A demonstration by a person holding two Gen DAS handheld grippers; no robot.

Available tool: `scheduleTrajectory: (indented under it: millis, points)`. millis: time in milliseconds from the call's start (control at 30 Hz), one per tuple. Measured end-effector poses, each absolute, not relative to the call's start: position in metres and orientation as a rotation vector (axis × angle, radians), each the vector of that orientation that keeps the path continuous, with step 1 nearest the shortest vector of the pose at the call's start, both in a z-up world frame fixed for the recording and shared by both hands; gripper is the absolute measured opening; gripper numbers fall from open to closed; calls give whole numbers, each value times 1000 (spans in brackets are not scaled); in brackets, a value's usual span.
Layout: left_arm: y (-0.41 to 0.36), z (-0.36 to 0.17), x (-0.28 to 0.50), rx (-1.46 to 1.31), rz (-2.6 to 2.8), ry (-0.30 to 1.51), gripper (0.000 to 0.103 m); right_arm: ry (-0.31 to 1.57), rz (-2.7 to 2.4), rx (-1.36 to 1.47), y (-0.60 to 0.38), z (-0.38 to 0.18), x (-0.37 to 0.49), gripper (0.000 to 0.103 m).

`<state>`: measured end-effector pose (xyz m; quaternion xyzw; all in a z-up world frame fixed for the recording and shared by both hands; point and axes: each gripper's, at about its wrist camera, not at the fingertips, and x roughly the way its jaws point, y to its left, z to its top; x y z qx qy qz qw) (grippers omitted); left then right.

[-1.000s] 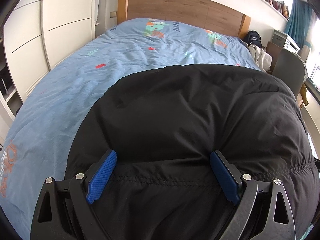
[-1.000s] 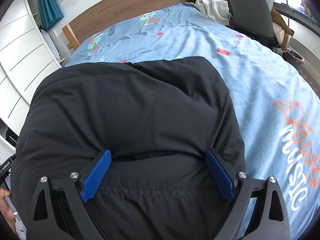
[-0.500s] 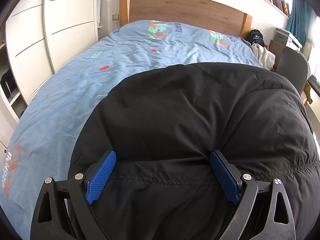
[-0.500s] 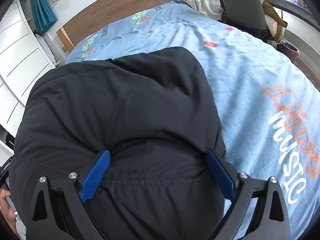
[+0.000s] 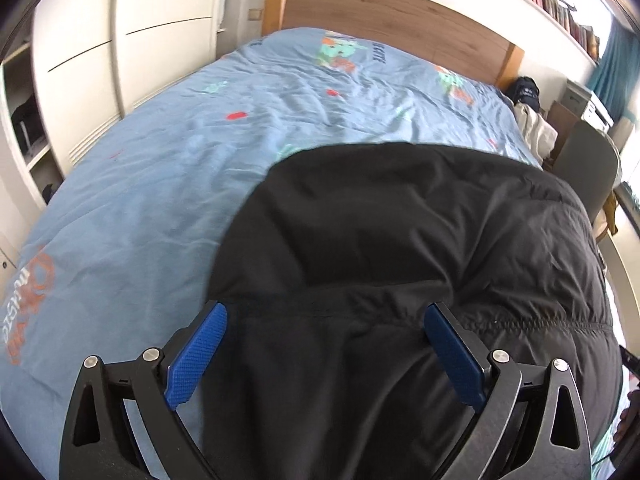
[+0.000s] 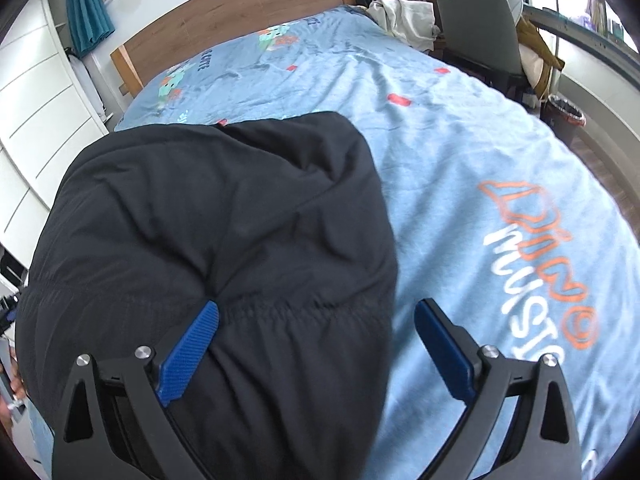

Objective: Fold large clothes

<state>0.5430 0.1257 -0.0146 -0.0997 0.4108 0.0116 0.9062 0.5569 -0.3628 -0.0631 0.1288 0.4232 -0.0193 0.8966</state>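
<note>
The black padded jacket (image 5: pixel 400 248) lies heaped on the blue bedspread (image 5: pixel 152 184), near the foot of the bed, with the wooden headboard (image 5: pixel 392 12) well beyond it. We see it from both sides: in the right wrist view the same jacket (image 6: pixel 216 216) fills the lower left, and the printed cover (image 6: pixel 500 184) runs bare to its right.

Our left tool (image 5: pixel 324 344) stands wide apart, both blue pads (image 5: pixel 196 356) showing their full faces, with jacket cloth bulging up between them along a stitched seam. Nothing is pinched; the fabric merely rests in the gap. Our right tool (image 6: pixel 316 344) is equally spread. Its left pad (image 6: pixel 188 352) touches the gathered seam, while its right pad is clear of the cloth, over the bedspread.

We judge the jacket to be light for its bulk, soft and springy: the filling will puff back and the smooth shell looks slippery, so a shallow pinch on a quilted panel may slide off. The stitched, elasticated band running across near both tools seems the firmest place to grip, since the layers are thin and bound there. We would close each tool on that band, well apart from the other, and lift evenly so the padding does not slump to one side. Whether sleeves are tucked beneath the heap we cannot tell.
</note>
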Motion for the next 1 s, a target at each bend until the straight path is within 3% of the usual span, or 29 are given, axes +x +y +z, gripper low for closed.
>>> scheduleTrajectory:
  millis: [433,1000]
  points:
    - [197,3,508,-382,8,881,98,824,-11,367,-385,-28,510,103]
    - [203,-114,544,-719,-236,1079,102,1008,203,841,-405,-148,537,103]
